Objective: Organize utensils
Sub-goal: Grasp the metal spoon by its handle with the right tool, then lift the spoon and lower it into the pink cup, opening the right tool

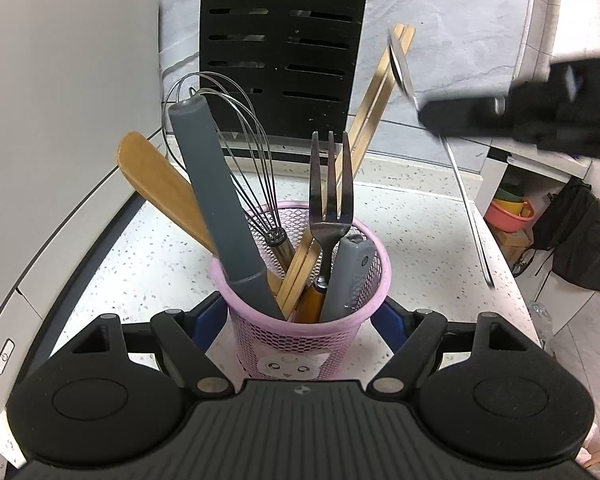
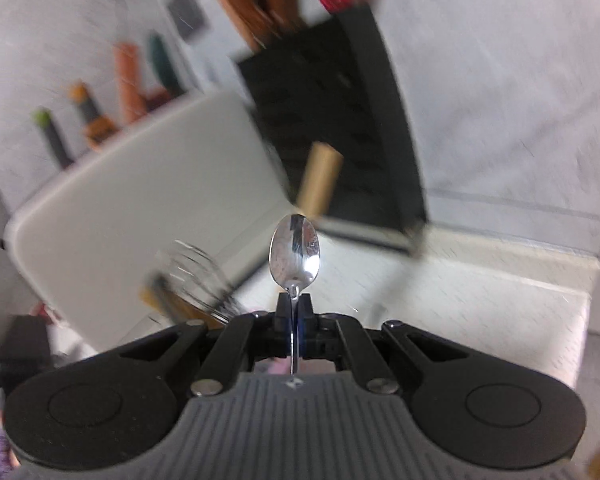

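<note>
A pink mesh cup (image 1: pixel 300 332) stands on the speckled counter. It holds a wooden spatula (image 1: pixel 160 184), a grey-handled tool (image 1: pixel 216 200), a whisk (image 1: pixel 240 152), a fork (image 1: pixel 328 200), bamboo tongs (image 1: pixel 372 120) and a grey flat-handled tool (image 1: pixel 350 276). My left gripper (image 1: pixel 302 320) clasps the cup, one blue pad on each side of it. Up and to the right of the cup, my right gripper (image 1: pixel 430 114) (image 2: pixel 295 304) is shut on a steel spoon (image 1: pixel 400 64) (image 2: pixel 295 256). The spoon's bowl points up and its handle hangs down.
A black slotted holder (image 1: pixel 284 40) (image 2: pixel 340 120) stands against the grey wall behind the cup. A large white appliance (image 1: pixel 60 120) (image 2: pixel 140 208) fills the left side. On the right the counter's edge (image 1: pixel 512 280) drops to shelves with coloured bowls (image 1: pixel 508 212).
</note>
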Tool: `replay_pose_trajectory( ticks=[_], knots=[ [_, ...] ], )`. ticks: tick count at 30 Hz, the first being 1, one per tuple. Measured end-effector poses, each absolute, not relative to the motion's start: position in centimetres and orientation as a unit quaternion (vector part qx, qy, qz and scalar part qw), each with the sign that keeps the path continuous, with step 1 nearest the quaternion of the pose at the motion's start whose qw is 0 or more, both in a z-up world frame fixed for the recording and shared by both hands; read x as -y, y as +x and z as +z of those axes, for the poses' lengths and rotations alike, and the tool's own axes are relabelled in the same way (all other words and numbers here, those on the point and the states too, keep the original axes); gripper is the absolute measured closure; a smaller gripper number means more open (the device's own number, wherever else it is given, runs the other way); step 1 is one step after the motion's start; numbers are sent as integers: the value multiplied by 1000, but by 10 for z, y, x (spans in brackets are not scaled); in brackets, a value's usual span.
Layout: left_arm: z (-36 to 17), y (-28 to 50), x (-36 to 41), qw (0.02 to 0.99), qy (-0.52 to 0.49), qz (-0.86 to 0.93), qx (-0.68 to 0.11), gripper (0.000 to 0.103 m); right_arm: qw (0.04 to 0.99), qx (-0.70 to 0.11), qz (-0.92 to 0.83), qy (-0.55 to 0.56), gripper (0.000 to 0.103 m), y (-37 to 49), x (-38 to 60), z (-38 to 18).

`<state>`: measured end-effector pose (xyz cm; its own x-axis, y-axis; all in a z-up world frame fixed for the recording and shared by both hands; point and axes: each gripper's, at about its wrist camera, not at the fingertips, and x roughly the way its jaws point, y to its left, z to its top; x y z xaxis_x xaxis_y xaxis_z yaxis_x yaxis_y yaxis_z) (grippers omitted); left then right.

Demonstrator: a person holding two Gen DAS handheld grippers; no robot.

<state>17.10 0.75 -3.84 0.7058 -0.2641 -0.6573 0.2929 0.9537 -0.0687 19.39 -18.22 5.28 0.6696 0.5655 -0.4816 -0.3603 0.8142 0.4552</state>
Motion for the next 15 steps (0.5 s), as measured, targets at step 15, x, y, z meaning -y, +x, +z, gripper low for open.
replay_pose_trajectory(
  ticks=[15],
  knots=[
    [-41,164,-12,917,1,-161,-366,16,929,-189,301,100,103,178,127,27]
  ],
)
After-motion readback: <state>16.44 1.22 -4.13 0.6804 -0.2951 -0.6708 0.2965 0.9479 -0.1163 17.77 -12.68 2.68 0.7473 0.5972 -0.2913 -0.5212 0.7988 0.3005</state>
